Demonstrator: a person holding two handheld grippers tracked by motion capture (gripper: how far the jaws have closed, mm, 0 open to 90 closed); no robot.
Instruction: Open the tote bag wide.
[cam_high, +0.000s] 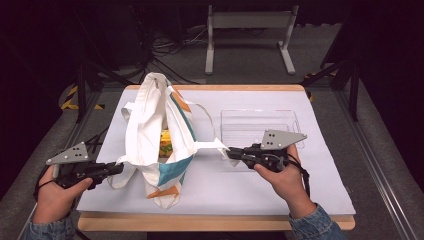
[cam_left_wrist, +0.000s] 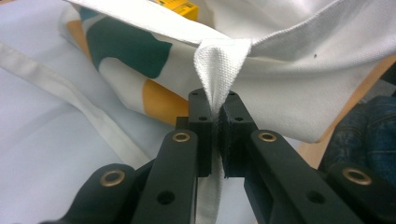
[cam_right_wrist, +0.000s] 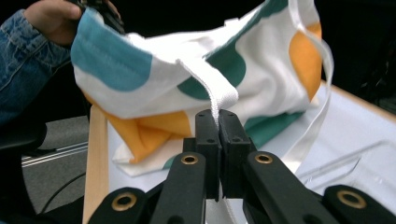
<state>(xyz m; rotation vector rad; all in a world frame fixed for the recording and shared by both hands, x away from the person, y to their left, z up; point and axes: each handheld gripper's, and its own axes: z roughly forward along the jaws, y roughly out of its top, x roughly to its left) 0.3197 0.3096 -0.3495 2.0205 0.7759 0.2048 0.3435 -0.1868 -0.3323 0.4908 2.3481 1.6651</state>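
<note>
Tote bag pulled open between two tongs

The left tongs (cam_high: 119, 168) pinch the tote bag (cam_high: 155, 130) rim; the right tongs (cam_high: 231, 152) are pressed together on its strap. The bag sits left of centre on the table (cam_high: 280, 195), mouth spread, a yellow box (cam_high: 165, 143) not yet taken out.

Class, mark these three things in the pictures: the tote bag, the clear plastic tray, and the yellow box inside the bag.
tote bag (cam_high: 150, 120), high view, white upper cloth.
clear plastic tray (cam_high: 257, 125), high view, bare floor.
yellow box (cam_high: 165, 144), high view, its top showing in the bag's mouth.
</note>
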